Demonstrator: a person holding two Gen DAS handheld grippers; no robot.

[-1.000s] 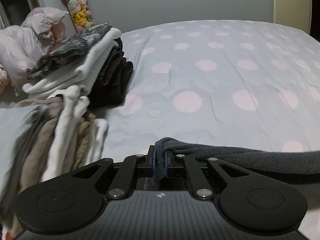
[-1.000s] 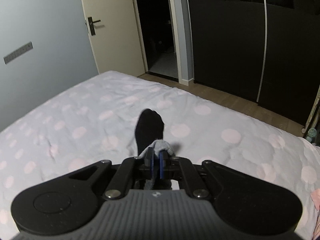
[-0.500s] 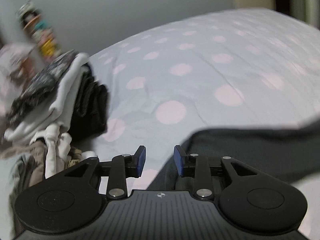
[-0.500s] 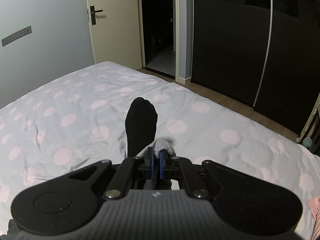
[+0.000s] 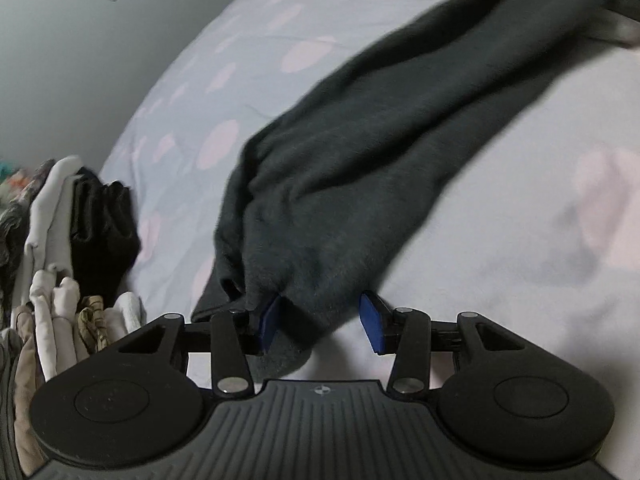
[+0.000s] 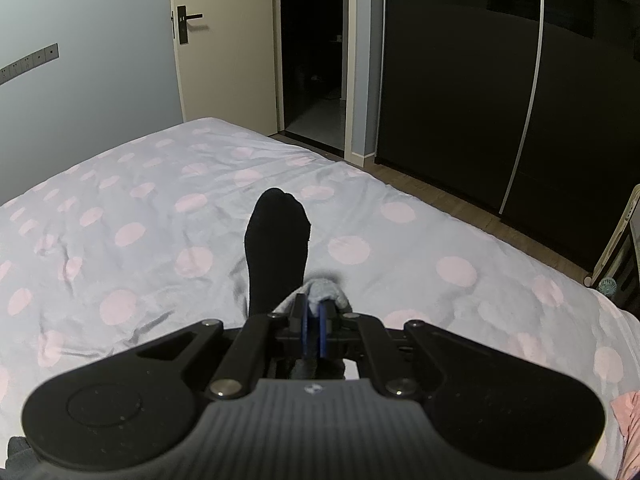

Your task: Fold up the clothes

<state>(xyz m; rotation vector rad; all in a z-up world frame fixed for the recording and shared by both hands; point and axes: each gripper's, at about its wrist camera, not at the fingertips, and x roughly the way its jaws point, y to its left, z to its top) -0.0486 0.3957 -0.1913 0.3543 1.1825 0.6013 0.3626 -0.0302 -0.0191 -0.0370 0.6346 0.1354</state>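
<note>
Left gripper (image 5: 320, 326): the two blue-padded fingers (image 5: 371, 322) are standing partly apart, having just been closing a little after opening. The end of a dark grey sock (image 5: 360, 152) is lying between them; it is touching the left-hand pad, while the right-hand pad is standing clear of the cloth, so nothing is being pinched here. From the fingers the sock is running up and to the right across the bed (image 5: 520, 208), its far end blurred at the picture's top right corner. The bed is carrying a pale cover with pink dots. At the left edge a pile of folded clothes (image 5: 60, 240) is resting on the bed, white and beige pieces beside a black folded piece (image 5: 102, 232); the pile and the sock are lying apart.

Right gripper (image 6: 314, 326): the fingers are pressing together on a light grey bit of the sock (image 6: 326, 288), which is bunching just above the pads. Whether this is the same sock's heel or cuff cannot be told. Beyond it a black sock foot (image 6: 276, 248) is lying flat on the bed (image 6: 120, 200), toe pointing away from the gripper. Past the bed's far edge a cream door (image 6: 224, 52) is standing beside an open dark doorway, and a dark wardrobe (image 6: 480, 80) is filling the right side. A pink cloth (image 6: 628, 420) is showing at the lower right edge.
</note>
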